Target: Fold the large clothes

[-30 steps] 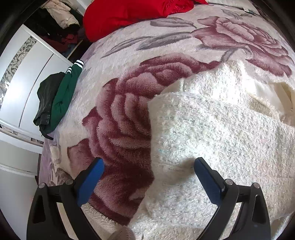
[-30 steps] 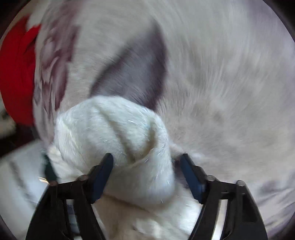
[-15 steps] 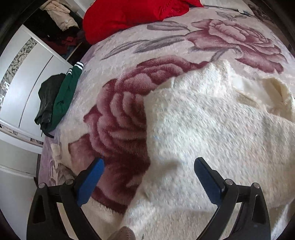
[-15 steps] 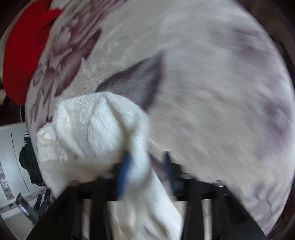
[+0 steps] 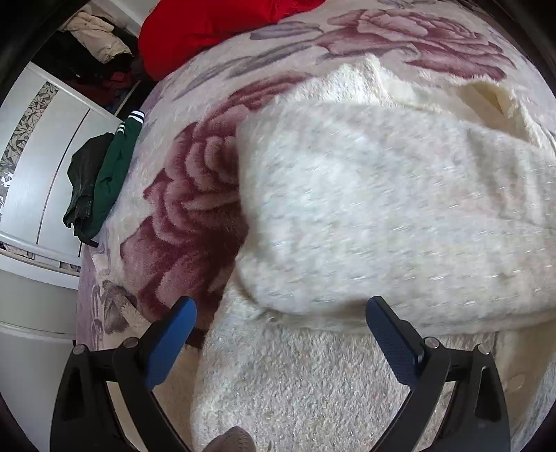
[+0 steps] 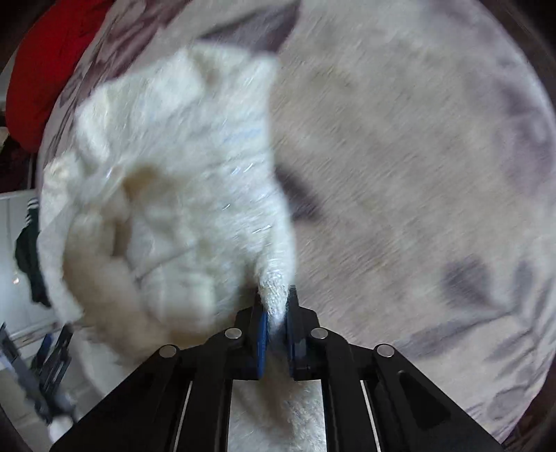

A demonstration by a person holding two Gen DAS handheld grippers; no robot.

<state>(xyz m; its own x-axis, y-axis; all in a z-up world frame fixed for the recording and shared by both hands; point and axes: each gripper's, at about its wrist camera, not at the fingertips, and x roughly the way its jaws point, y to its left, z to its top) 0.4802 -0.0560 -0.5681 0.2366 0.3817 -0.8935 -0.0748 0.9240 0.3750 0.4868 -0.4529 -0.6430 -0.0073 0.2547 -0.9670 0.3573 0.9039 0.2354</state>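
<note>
A large cream fuzzy garment lies on a bed covered by a rose-patterned blanket. A folded layer of it lies across the middle of the left wrist view. My left gripper is open and empty, its blue pads on either side of the fold's near edge, just above the cloth. In the right wrist view my right gripper is shut on a pinched edge of the cream garment, which hangs bunched and blurred to the left above the blanket.
A red cloth lies at the bed's far end. A green and black garment hangs off the left bed edge by a white wardrobe. A clothes pile sits at the back left.
My right gripper closed on the garment edge and lifted it, swinging the bunched cloth leftwards. In the left wrist view the folded layer has spread further over the garment towards my open left gripper.
</note>
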